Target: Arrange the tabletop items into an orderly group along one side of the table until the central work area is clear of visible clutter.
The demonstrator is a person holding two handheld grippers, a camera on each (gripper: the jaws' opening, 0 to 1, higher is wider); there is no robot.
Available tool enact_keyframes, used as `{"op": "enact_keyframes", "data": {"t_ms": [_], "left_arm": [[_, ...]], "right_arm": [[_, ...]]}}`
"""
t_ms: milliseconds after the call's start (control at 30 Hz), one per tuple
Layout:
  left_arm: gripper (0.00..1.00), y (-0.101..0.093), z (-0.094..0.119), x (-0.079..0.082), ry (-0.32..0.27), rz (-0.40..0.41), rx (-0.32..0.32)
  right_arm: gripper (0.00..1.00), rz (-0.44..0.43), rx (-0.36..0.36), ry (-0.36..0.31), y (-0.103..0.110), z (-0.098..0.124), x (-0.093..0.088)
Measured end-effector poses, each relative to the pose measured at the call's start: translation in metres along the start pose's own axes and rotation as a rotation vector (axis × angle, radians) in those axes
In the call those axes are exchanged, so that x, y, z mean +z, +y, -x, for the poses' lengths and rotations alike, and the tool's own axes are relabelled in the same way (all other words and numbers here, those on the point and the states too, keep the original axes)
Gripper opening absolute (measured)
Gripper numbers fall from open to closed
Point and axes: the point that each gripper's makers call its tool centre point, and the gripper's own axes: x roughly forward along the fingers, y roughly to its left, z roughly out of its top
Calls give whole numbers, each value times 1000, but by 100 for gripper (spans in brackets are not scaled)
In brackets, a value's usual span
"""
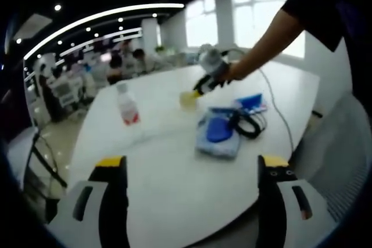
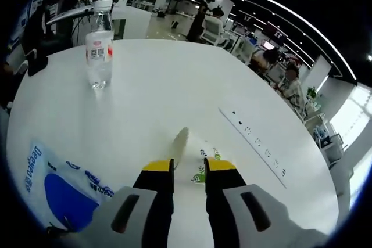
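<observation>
My left gripper hangs open above the near part of the white table, nothing between its jaws. Across the table a person's hand holds my right gripper, shut on a pale yellow packet. In the right gripper view the same packet sticks out between the nearly closed jaws of the right gripper, just over the table. A clear water bottle with a red label stands upright. A blue and white pouch lies flat beside the packet.
A black coiled cable and a small blue pack lie next to the pouch. A strip of sockets is set into the table. A cord runs over the table edge. Desks and seated people fill the room behind.
</observation>
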Motion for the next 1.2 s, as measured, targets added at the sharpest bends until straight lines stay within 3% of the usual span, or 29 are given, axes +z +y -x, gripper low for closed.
{"op": "enact_keyframes", "data": {"t_ms": [300, 800, 1200], "left_arm": [[89, -1, 0, 1, -5, -6, -5], [88, -2, 0, 5, -21, -25, -10], [88, -6, 0, 10, -44, -39, -25]], "right_arm": [[0, -24, -46, 11, -17, 19, -16], [0, -51, -68, -36, -21, 47, -11], [0, -100, -60, -86, 2, 88, -11]]}}
